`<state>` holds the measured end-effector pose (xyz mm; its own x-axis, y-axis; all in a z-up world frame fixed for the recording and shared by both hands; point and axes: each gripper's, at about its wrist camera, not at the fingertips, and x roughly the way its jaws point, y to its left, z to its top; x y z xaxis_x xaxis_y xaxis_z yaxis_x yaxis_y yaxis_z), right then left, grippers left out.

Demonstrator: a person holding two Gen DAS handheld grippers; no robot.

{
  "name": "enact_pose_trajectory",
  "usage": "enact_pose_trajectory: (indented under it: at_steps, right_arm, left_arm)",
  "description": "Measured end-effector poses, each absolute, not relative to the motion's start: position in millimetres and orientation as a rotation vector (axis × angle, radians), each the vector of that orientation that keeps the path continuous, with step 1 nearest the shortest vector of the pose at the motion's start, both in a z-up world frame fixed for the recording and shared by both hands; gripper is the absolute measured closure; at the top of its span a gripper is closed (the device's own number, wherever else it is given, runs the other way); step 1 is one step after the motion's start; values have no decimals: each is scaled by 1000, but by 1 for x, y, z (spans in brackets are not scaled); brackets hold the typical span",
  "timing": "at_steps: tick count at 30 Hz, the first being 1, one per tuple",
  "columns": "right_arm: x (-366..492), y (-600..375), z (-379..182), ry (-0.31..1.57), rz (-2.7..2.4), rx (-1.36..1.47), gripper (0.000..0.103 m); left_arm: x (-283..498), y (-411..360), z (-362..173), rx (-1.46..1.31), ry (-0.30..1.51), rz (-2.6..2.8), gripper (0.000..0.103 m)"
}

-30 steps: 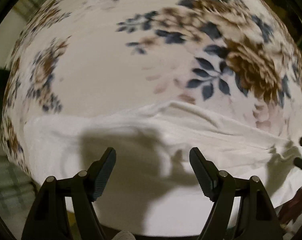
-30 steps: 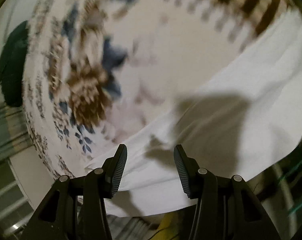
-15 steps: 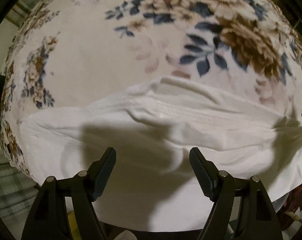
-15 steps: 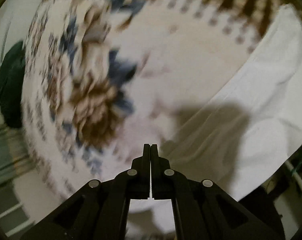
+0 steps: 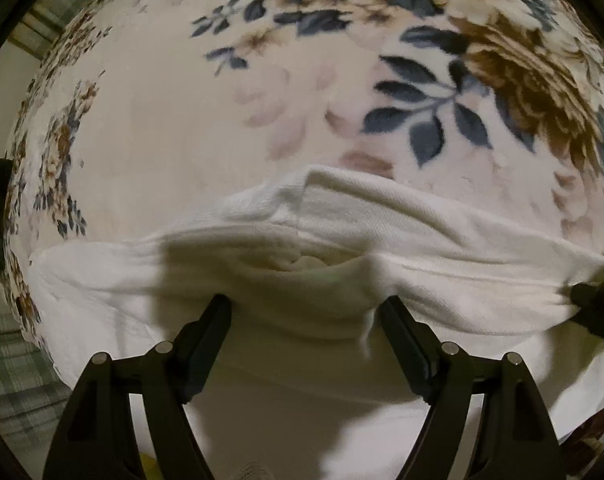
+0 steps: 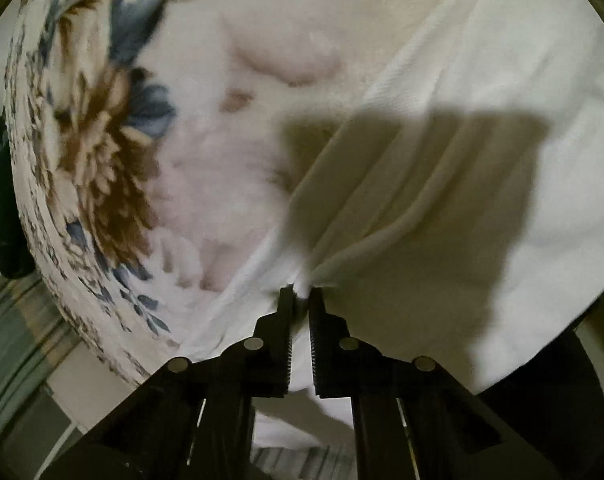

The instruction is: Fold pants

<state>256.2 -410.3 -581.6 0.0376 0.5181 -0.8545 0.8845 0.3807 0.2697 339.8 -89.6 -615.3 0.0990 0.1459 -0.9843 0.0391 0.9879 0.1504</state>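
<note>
Floral fleece blanket (image 5: 174, 128) under harsh overhead light, plaid fabric (image 5: 10, 364) beside it

The white pants (image 5: 381, 232) are running off the picture's lower edge; the blanket's (image 6: 102, 152) flowers are blurring.

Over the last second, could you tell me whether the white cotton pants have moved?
Yes. The white cotton pants have bunched up, their edge creeping toward the blue leaf sprig on the floral fleece blanket.
</note>
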Motion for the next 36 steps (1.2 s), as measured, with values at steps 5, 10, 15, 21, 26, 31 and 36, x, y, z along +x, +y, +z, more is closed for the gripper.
enact_pose_trajectory:
  at_steps: [5, 10, 15, 21, 26, 31, 36]
  right_arm:
    - [264, -407, -547, 1541, -411, 1235, 97]
    - [280, -414, -563, 1592, -343, 1234, 83]
    - [261, -444, -530, 1522, -204, 1146, 54]
    - [158, -583, -475, 1333, -603, 944, 54]
    - [94, -684, -505, 1288, -793, 1063, 54]
    - [84, -709, -539, 1234, -819, 1158, 91]
    - [100, -687, -516, 1217, -873, 961, 96]
  left_arm:
    - [343, -90, -614, 140, 1450, 78, 25]
    - [357, -91, -615, 195, 1422, 75, 25]
    - [349, -90, -606, 246, 1401, 45, 25]
    - [343, -94, -603, 212, 1410, 5, 25]
    - [350, -114, -619, 232, 1386, 38, 24]
    - [355, -115, -617, 253, 1387, 65, 20]
    - [351, -117, -605, 290, 1388, 58, 20]
